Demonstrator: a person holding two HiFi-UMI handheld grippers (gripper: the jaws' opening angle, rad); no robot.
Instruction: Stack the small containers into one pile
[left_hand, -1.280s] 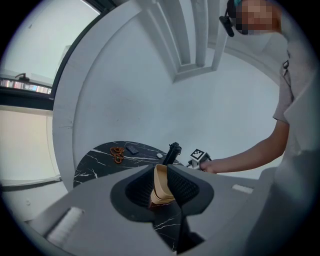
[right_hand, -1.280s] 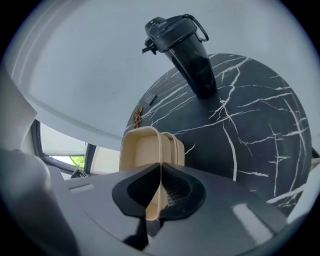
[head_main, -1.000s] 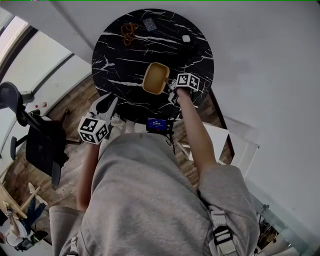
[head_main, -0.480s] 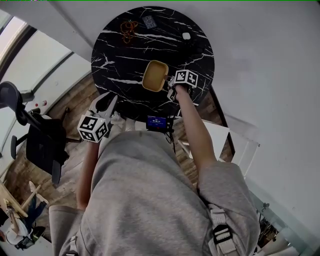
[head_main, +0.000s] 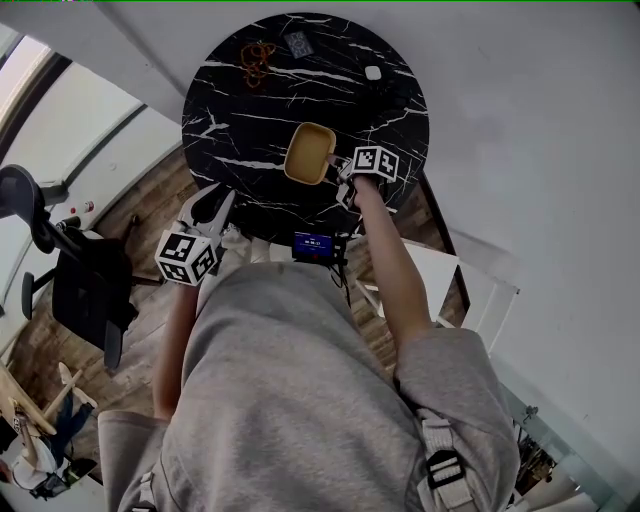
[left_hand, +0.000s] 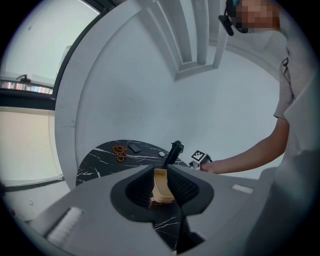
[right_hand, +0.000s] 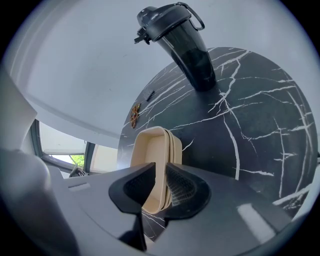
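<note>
A pile of nested tan containers (head_main: 309, 153) sits right of centre on the round black marble table (head_main: 250, 110). My right gripper (head_main: 340, 170) is at the pile's near right end. In the right gripper view the pile's (right_hand: 150, 150) end wall stands between the jaws of the right gripper (right_hand: 161, 172). These jaws have just been opening, and a gap shows beside each pad. My left gripper (head_main: 213, 205) hangs off the table's front left edge, open and empty. In the left gripper view the distant pile (left_hand: 161, 187) shows between the left gripper's (left_hand: 161, 170) jaws.
A tall black bottle (right_hand: 187, 47) stands on the table beyond the pile. At the far edge lie an orange cord (head_main: 258, 57), a dark card (head_main: 297, 44) and a small white object (head_main: 372, 72). A small blue-screen device (head_main: 314, 244) sits at the near edge. An office chair (head_main: 80, 280) stands at the left.
Nothing has visibly moved in the head view beyond a slight shift of the camera. Both grippers and the pile keep their places.
</note>
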